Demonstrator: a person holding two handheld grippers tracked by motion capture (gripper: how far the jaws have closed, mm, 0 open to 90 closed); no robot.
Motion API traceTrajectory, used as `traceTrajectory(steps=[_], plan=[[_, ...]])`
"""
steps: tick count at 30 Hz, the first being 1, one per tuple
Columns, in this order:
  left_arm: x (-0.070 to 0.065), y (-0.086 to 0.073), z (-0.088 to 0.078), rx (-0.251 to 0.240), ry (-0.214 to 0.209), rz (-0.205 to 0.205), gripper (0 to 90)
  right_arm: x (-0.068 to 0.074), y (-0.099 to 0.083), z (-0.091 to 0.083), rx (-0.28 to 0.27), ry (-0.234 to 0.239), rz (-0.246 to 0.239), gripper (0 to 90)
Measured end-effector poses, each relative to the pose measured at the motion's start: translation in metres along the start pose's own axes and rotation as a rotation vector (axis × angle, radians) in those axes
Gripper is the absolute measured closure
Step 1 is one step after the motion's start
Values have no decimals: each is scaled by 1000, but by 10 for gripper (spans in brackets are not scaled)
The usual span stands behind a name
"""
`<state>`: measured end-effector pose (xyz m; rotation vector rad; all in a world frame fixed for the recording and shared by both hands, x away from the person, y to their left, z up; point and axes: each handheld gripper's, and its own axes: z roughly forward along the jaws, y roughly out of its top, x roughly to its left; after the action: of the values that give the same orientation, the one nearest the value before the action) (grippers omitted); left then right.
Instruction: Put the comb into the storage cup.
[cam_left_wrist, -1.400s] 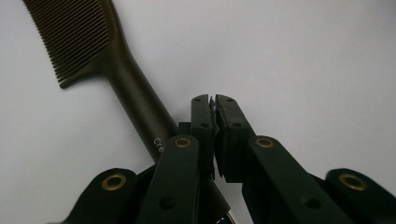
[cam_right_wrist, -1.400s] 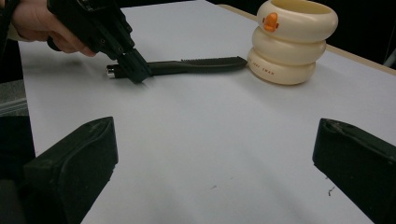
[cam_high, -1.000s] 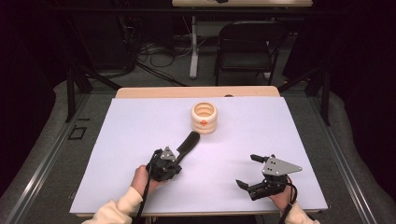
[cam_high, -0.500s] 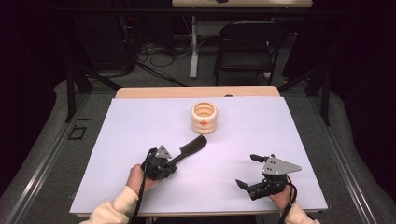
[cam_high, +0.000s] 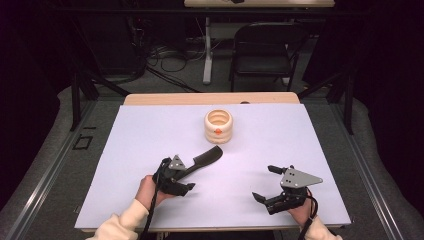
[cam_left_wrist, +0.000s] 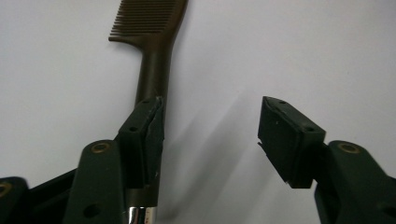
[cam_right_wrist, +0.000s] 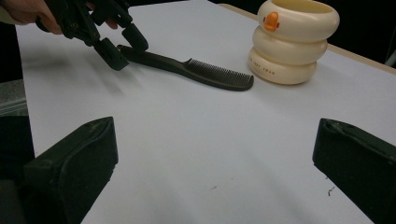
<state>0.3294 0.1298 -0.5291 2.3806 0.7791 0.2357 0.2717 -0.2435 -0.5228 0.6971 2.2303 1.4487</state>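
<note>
The dark brown plastic comb (cam_high: 204, 159) lies flat on the white table cover (cam_high: 125, 150), its toothed end pointing toward the cream ringed plastic cup with an orange mark (cam_high: 218, 126) and stopping short of it. The left gripper (cam_high: 183, 176) has just been opening its jaws: the comb's handle lies against the inner face of one finger (cam_left_wrist: 145, 135), the other stands well clear, so nothing is clamped. The right gripper (cam_high: 265, 183) hovers wide open and empty, well apart from the comb.

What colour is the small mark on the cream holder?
Orange; the mark on the holder shows best in the right gripper view.
</note>
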Motion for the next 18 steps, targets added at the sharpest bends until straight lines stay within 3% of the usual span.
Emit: traceTrajectory(steps=[9, 18], plan=[[5, 4, -2, 2, 55, 12, 186, 0, 0, 1, 4, 3, 3, 0], [14, 11, -2, 2, 98, 9, 107, 1, 0, 2, 3, 5, 1, 0]])
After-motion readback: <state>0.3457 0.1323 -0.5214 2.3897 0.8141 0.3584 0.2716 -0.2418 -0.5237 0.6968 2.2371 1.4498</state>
